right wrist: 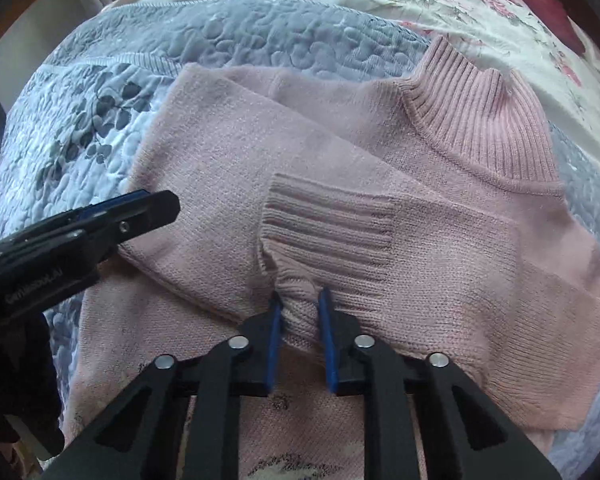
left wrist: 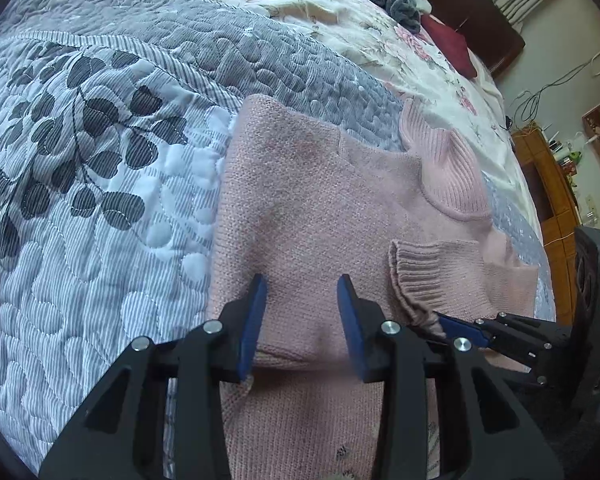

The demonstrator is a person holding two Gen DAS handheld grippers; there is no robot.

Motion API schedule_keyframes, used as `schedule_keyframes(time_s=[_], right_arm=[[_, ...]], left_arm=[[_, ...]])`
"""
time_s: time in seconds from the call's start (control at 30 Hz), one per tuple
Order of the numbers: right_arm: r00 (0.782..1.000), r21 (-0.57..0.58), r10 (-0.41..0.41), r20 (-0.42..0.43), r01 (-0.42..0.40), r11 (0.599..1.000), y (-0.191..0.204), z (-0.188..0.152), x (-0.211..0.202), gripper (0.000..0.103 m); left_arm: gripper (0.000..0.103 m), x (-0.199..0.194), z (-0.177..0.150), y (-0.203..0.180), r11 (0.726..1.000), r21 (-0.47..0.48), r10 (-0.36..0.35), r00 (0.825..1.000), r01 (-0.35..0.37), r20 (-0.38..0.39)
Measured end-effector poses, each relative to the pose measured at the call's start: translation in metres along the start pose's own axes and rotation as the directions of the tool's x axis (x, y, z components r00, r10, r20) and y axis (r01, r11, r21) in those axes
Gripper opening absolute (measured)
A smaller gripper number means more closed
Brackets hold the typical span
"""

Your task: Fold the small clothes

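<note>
Now a pink knitted sweater (right wrist: 228, 168) is lying on a bed, spread over a grey and white quilted bedspread (left wrist: 80, 168) printed with dark leaves. Its ribbed collar (right wrist: 484, 120) is pointing toward a floral sheet (left wrist: 380, 28) farther up the bed, and both sleeves are lying folded across the body. The right tool (right wrist: 300, 300) is pinching the edge of the ribbed cuff (right wrist: 324, 228) of the sleeve that is lying across the front, its blue pads pressing a bunched fold of knit between them. The left tool (left wrist: 302, 284) is hovering with its jaws wide apart over the sweater's left side, gripping nothing; whether its tips are touching the knit is unclear. In the right wrist view the left tool is reaching in from the left edge.
</note>
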State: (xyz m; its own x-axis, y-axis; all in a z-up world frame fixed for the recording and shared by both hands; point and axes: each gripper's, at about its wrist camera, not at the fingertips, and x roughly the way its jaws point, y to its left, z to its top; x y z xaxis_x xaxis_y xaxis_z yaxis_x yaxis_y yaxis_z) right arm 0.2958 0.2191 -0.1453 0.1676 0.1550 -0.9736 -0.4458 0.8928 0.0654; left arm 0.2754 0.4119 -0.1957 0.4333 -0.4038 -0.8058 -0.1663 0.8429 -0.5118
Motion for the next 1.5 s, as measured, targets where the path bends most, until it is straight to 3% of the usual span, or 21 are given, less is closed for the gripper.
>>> schedule_keyframes(time_s=[0.13, 0.27, 0.47, 0.7, 0.9, 0.97, 1.0, 1.1, 1.2, 1.33, 1.5], right_arm=[[0.989, 0.108, 0.132, 0.071, -0.139, 0.984, -0.040, -0.010, -0.030, 0.013], [0.954, 0.230, 0.229, 0.192, -0.270, 0.935, -0.096, -0.025, -0.070, 0.013], [0.937, 0.359, 0.174, 0.303, -0.281, 0.890, -0.176, -0.052, -0.111, 0.013], [0.963, 0.513, 0.083, 0.256, -0.209, 0.832, -0.259, -0.094, -0.099, 0.013], [0.981, 0.605, 0.138, 0.135, -0.191, 0.773, -0.297, -0.125, -0.054, 0.016], [0.981, 0.598, 0.133, 0.144, -0.193, 0.778, -0.298, -0.133, -0.058, 0.016], [0.984, 0.588, 0.104, 0.144, -0.169, 0.791, -0.295, -0.134, -0.064, 0.022], [0.986, 0.521, -0.023, 0.163, -0.066, 0.851, -0.283, -0.128, -0.090, 0.022], [0.979, 0.457, -0.009, 0.202, -0.086, 0.885, -0.267, -0.111, -0.103, 0.022], [0.978, 0.416, 0.023, 0.206, -0.109, 0.903, -0.254, -0.092, -0.093, 0.022], [0.991, 0.431, 0.000, 0.133, -0.058, 0.900, -0.258, -0.098, -0.062, 0.022]], left_arm=[[0.037, 0.001, -0.001, -0.001, 1.000, 0.004, 0.011, 1.000, -0.011, 0.005], [0.037, 0.003, -0.001, -0.004, 0.999, 0.013, 0.030, 1.000, -0.030, 0.007], [0.037, 0.005, -0.001, -0.009, 0.997, 0.034, 0.066, 0.998, -0.066, 0.014], [0.037, 0.006, -0.001, -0.011, 0.995, 0.044, 0.092, 0.996, -0.093, 0.014], [0.037, 0.008, 0.001, -0.017, 0.989, 0.069, 0.131, 0.991, -0.130, 0.000], [0.037, 0.004, 0.003, -0.020, 0.986, 0.078, 0.146, 0.989, -0.145, -0.007], [0.037, -0.001, 0.005, -0.023, 0.984, 0.077, 0.158, 0.987, -0.158, 0.001], [0.037, -0.021, 0.007, -0.040, 0.982, 0.108, 0.150, 0.986, -0.157, 0.069], [0.039, -0.026, 0.008, -0.070, 0.976, 0.172, 0.118, 0.989, -0.131, 0.087], [0.042, -0.005, 0.001, -0.104, 0.965, 0.244, 0.086, 0.996, -0.093, 0.038], [0.042, 0.029, -0.011, -0.096, 0.966, 0.228, 0.133, 0.991, -0.124, -0.023]])
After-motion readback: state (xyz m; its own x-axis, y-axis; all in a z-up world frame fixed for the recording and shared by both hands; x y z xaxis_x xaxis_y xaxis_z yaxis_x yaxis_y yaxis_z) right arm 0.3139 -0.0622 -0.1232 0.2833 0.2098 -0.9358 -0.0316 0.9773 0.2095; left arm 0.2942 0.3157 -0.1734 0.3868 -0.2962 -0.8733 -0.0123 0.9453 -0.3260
